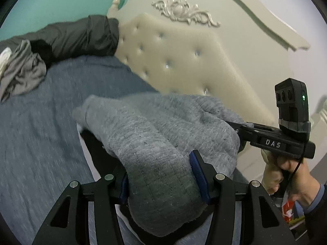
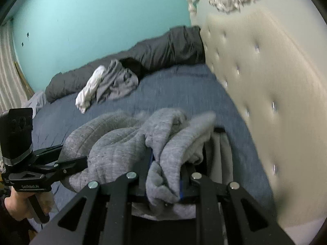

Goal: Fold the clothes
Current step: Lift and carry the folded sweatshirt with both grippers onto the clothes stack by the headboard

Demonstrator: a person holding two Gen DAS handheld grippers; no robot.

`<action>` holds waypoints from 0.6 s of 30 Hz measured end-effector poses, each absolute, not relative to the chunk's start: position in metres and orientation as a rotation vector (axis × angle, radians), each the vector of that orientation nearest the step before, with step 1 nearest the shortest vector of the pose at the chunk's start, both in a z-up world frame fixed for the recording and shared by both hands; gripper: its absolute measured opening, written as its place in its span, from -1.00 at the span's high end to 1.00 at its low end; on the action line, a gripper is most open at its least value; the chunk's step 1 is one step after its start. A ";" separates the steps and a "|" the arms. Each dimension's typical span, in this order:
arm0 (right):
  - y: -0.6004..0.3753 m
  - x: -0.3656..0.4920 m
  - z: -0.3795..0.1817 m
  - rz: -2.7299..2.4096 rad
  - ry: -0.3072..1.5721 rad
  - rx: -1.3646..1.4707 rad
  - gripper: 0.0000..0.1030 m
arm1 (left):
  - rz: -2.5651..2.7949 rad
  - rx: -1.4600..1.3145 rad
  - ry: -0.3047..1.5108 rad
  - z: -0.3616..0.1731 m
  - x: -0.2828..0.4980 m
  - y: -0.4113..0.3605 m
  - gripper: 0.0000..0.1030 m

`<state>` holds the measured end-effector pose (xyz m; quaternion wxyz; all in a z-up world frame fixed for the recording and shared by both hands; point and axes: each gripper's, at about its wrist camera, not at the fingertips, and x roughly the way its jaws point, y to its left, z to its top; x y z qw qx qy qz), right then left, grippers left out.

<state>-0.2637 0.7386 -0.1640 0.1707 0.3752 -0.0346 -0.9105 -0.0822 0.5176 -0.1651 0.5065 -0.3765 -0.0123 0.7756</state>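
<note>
Blue knit bedspread (image 2: 179,89) covers the bed, frames slightly blurred. Cream tufted headboard (image 1: 184,61) with a carved ornament stands at its far edge; teal wall (image 2: 92,30) behind. Dark grey rolled duvet (image 2: 163,47) lies along the wall side of the bed. In front of it sits a heap of loose clothes: a grey garment (image 2: 118,79) with a white one (image 2: 90,89) just beside it, well apart from the work.

Grey knit sweater (image 1: 163,132) is held up over the bedspread, near the headboard, bunched between both tools. Left gripper (image 1: 161,175): blue pads clamped on a thick fold of the sweater, jaws held fairly wide by the bulk. Right gripper (image 2: 165,175): jaws close together, pinching a thinner gather of the same sweater. A bare hand (image 1: 286,169) grips the right tool's handle, blue sleeve at the wrist.
</note>
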 end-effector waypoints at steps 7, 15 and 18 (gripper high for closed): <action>0.758 -0.240 -0.196 -2.549 -0.176 1.220 0.64 | 1.832 -1.001 -0.067 -0.190 -0.064 0.513 -0.09; 0.769 -0.237 -0.206 -2.525 -0.286 1.281 0.64 | 1.800 -1.069 -0.094 -0.200 -0.063 0.498 -0.10; 0.779 -0.238 -0.213 -2.514 -0.345 1.321 0.57 | 1.791 -1.069 -0.095 -0.197 -0.063 0.482 -0.10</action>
